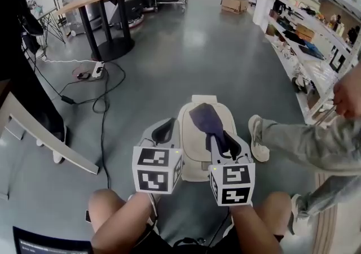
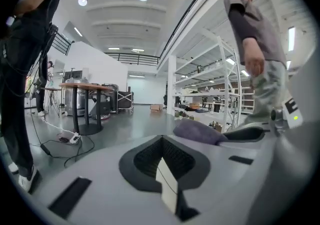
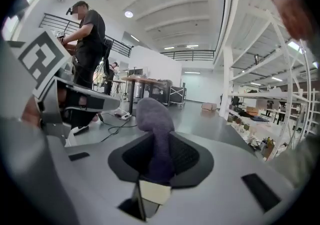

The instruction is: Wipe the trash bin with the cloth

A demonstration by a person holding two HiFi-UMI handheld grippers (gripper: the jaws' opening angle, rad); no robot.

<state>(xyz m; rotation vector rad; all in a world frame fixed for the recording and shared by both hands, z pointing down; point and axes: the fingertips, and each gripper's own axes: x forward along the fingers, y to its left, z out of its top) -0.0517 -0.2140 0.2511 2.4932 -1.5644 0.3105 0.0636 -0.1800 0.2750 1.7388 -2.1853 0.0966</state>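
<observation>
No legible text or numbers

Person's leg [image 1: 304, 143] beside trash bin [image 1: 194, 161]

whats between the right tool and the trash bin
The purple cloth: clamped in the right tool, it hangs over the trash bin lid. The head view shows it.

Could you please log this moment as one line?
right gripper: shut on cloth | cloth: over trash bin | left gripper: shut, empty, beside it
</observation>
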